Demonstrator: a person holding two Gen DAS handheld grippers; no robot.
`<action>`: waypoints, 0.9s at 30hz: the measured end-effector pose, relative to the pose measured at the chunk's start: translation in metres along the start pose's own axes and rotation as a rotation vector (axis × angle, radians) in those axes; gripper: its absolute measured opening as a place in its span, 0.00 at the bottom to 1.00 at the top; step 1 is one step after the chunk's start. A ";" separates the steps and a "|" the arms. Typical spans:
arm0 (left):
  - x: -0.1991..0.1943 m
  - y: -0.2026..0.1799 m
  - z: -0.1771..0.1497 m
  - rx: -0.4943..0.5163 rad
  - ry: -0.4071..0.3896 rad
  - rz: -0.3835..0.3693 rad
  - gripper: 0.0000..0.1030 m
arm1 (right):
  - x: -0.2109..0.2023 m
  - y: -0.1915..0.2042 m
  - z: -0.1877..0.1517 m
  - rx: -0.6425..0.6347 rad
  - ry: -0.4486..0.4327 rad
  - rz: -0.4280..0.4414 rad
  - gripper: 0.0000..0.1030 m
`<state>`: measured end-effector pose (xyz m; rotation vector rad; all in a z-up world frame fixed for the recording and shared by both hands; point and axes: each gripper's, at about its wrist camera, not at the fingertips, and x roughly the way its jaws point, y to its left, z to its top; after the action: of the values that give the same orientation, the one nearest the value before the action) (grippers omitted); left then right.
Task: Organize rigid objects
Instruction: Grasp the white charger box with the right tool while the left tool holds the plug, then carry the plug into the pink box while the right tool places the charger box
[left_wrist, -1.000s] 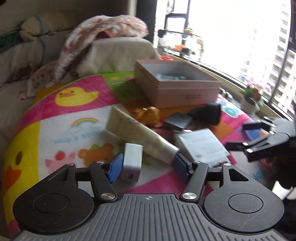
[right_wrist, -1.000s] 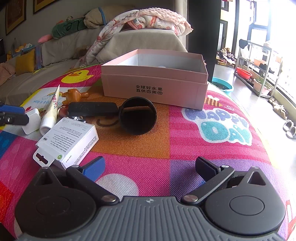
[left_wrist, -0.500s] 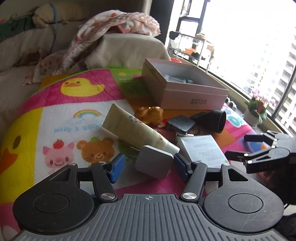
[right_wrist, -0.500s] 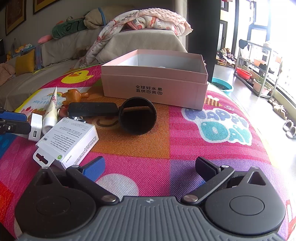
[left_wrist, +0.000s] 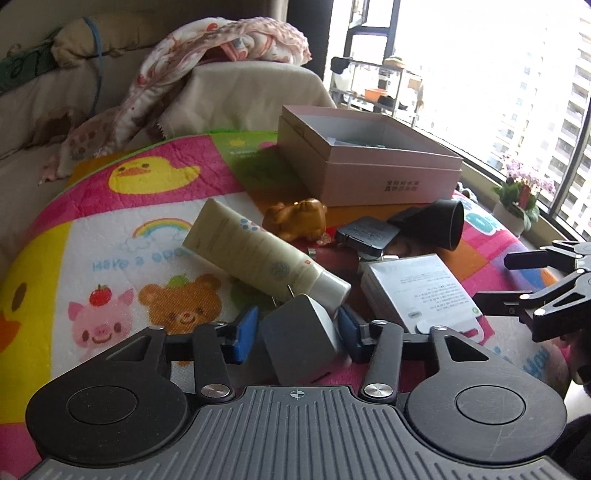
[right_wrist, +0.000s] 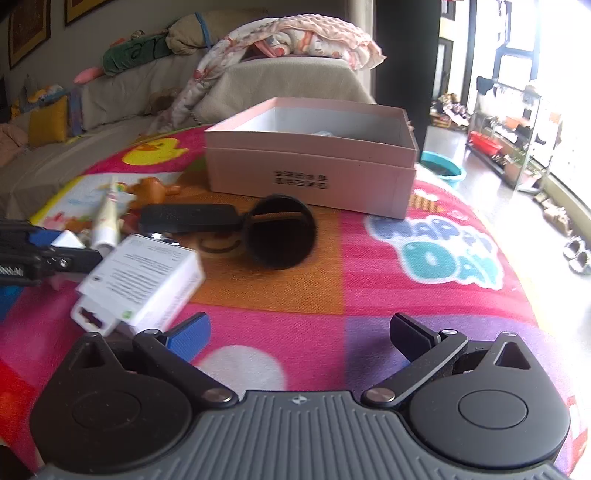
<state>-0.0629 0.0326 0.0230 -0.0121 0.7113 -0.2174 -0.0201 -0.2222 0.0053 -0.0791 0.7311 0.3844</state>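
Note:
My left gripper (left_wrist: 295, 328) is shut on a white charger cube (left_wrist: 301, 341), held tilted just above the mat. Past it lie a cream tube (left_wrist: 258, 254), a golden toy animal (left_wrist: 297, 218), a dark flat case (left_wrist: 367, 232), a black cup on its side (left_wrist: 441, 223) and a white printed box (left_wrist: 417, 291). An open pink box (left_wrist: 369, 173) stands behind them. My right gripper (right_wrist: 299, 328) is open and empty over the mat, with the white printed box (right_wrist: 142, 278) at its left and the black cup (right_wrist: 279, 230) and pink box (right_wrist: 310, 166) ahead.
Everything lies on a colourful cartoon play mat (left_wrist: 110, 229). A sofa with blankets (left_wrist: 221, 48) runs behind it. A window and a potted plant (left_wrist: 517, 199) are at the right. The mat's edge drops to the floor at the right (right_wrist: 546, 280).
My left gripper has closed on the charger cube and lifted it, tilting it. The right gripper has moved a little forward and left, nearer the white printed box.

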 end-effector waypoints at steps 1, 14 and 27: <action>-0.004 0.001 -0.002 0.018 0.004 0.006 0.44 | -0.003 0.004 0.001 0.007 0.004 0.042 1.00; -0.028 0.009 -0.016 0.076 0.093 0.010 0.41 | 0.017 0.072 0.039 -0.008 0.052 0.256 1.00; -0.025 0.007 -0.006 0.009 0.040 0.014 0.42 | -0.001 0.065 0.012 -0.285 -0.032 -0.088 1.00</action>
<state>-0.0840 0.0454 0.0338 0.0056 0.7498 -0.2077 -0.0371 -0.1597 0.0193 -0.3720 0.6351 0.4032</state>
